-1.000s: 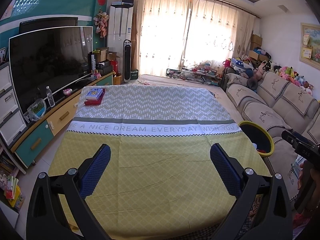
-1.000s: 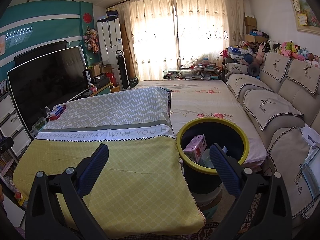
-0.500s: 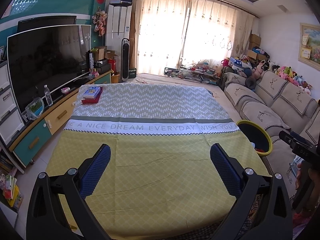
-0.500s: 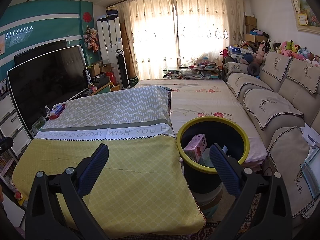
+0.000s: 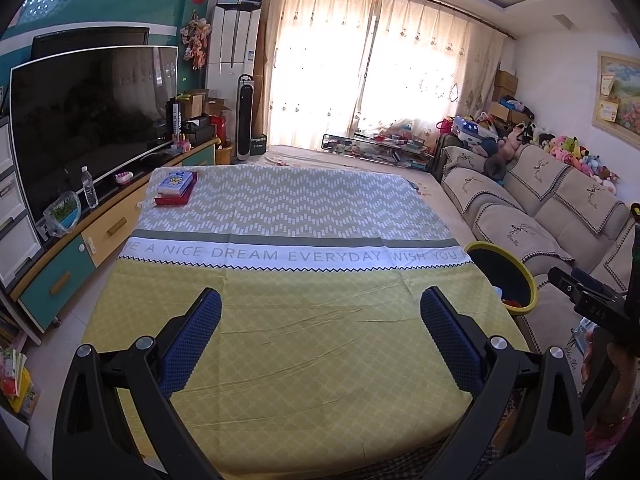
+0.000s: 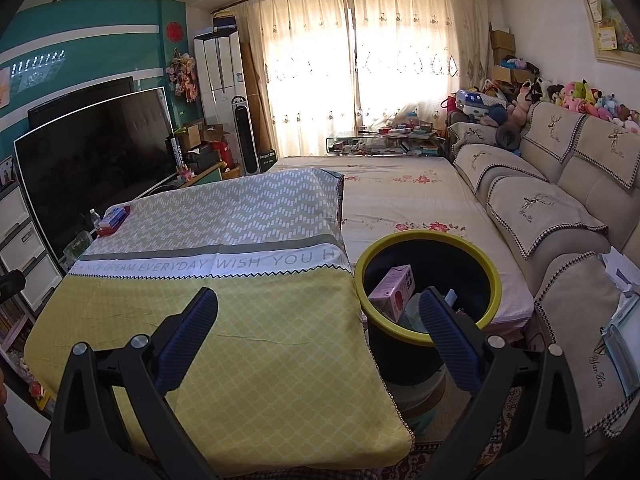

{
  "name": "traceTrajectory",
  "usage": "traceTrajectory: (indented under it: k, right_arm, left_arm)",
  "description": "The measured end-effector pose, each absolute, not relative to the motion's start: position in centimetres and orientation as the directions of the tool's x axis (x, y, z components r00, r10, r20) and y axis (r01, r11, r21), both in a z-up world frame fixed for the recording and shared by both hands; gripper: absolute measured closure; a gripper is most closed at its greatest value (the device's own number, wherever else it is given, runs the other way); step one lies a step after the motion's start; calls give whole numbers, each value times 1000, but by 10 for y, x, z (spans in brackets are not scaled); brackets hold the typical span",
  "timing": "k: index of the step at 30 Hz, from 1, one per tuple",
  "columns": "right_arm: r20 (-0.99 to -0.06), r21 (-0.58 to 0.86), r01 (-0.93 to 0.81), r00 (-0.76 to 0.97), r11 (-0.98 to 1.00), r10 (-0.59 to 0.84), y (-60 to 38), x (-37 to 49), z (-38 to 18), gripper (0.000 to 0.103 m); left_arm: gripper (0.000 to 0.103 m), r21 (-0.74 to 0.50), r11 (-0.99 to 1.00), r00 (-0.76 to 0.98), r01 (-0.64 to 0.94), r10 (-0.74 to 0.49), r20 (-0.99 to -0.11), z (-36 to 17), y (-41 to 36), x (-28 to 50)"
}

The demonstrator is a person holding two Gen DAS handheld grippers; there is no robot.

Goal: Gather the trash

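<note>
Both the left tool (image 5: 320, 312) and right tool (image 6: 318, 312) gape wide and empty above the cloth-covered surface (image 5: 280, 320), beside the bin (image 6: 428, 280).

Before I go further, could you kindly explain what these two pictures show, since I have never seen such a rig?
A person holds a two-finger gripper in each hand; a fisheye camera on each looks forward along its fingers. One picture is from the left gripper, the other from the right gripper. Both are open and hold nothing. Below them is a table under a yellow and grey tablecloth; only a small stack of books lies at its far left corner. Beside the table stands a yellow-rimmed bin with a pink carton inside.
</note>
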State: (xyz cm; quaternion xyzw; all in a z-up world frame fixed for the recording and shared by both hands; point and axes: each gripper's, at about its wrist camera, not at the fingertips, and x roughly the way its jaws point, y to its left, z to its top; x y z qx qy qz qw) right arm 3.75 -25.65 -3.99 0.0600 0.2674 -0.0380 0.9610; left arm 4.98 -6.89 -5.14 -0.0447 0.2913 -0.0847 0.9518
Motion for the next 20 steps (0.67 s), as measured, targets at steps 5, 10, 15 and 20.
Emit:
traceTrajectory:
  k: [5,10,15,20]
  right_arm:
    - [-526,94,101,850,991,-37,-255,39,-47,7]
    - [-536,92,96,844,991,-32,-255,43,-48,7]
    - [-543,85,63,840,994,-7,-250,57,-44,7]
    - [-574,90,-17,816,996,65,-233,108,-40,7]
  left_arm:
    - [5,-158,978,793,136,-203,-574,-57,-69,56]
    - [5,-142,980,794,141,-198,-575,-62,-71,59]
    - [5,-136,982,754,131,-188,-629,-72,-66,81]
    - [5,-98,993,746,66,-114,-657,-83,-46,134]
